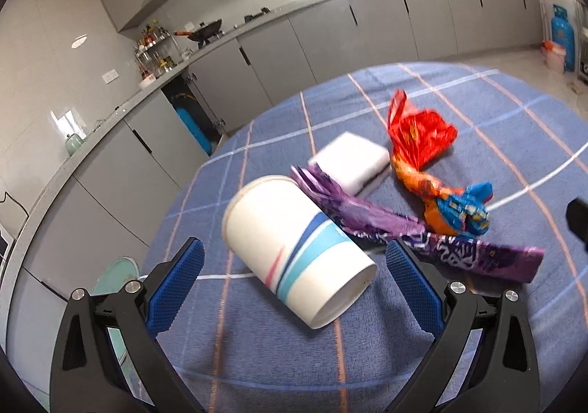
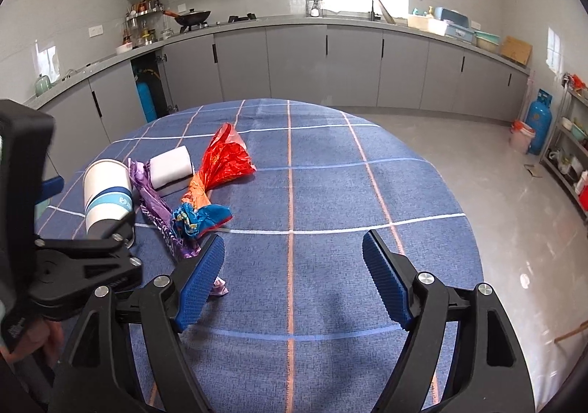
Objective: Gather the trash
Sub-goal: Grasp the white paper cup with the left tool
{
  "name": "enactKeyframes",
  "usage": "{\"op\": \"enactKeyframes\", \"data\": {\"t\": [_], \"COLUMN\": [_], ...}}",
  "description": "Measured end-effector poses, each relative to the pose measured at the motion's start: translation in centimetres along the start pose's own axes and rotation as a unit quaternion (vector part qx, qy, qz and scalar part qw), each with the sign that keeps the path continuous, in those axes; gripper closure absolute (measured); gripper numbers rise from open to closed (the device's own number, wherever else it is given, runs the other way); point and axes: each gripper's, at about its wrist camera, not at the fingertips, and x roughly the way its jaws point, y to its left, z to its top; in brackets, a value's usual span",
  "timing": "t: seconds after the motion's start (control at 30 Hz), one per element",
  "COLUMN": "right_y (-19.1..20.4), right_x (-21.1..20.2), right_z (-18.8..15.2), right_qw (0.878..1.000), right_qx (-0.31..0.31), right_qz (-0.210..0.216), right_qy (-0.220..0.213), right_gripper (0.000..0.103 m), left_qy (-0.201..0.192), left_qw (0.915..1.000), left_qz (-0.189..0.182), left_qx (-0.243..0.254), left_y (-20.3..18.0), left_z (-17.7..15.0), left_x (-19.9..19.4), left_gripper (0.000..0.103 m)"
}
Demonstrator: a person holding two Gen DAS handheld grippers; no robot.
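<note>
So I've got the round table with the blue plaid cloth (image 2: 330,192) filling the lower half of both views, and all the trash is bunched together on it: left-centre in the right wrist view, dead centre in the left one.

Biggest piece is the paper cup (image 1: 294,247), lying on its side, white with blue stripes, mouth pointing toward the upper left of the left wrist frame. Tucked against it is the purple wrapper (image 1: 422,236), stretched out toward the lower right. Behind that sits a white sponge-like block (image 1: 351,161), can't tell exactly what it is. Then the red crinkly bag (image 1: 419,135) and the orange-and-blue wrapper (image 1: 455,211), which look twisted together.

My left gripper (image 1: 292,284) is spread wide with the cup sitting right between the blue pads (image 1: 176,284), neither one touching it as far as I can see. Right gripper (image 2: 294,277) is also released, holding nothing, over bare cloth with its left pad just beside the purple wrapper's end.

I'd say I'm at the first grab: cup pickup. Next move needs a gentle squeeze across the cup body, since it'll probably roll or crush.
</note>
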Motion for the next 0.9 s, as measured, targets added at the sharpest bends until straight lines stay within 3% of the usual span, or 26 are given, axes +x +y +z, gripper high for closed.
{"op": "enactKeyframes", "data": {"t": [0.37,0.73,0.83,0.9], "right_y": [0.1,0.3,0.4,0.5], "right_x": [0.6,0.7,0.7,0.7], "right_z": [0.0,0.0,0.0,0.0], "right_qw": [1.000,1.000,1.000,1.000], "right_qx": [0.001,-0.005,-0.007,-0.011], "right_qz": [0.000,-0.001,0.002,0.003], "right_qy": [0.014,0.017,0.018,0.019], "right_gripper": [0.025,0.024,0.024,0.024], "left_qy": [0.030,0.031,0.035,0.040], "left_qw": [0.9993,0.9987,0.9982,0.9972], "left_qz": [-0.020,-0.021,-0.034,-0.049], "left_qx": [-0.007,-0.035,-0.035,-0.038], "left_y": [2.0,5.1,5.3,5.4], "left_z": [-1.8,-3.2,-3.4,-3.5], "left_x": [0.8,0.3,0.3,0.5], "left_gripper": [0.006,0.007,0.024,0.027]}}
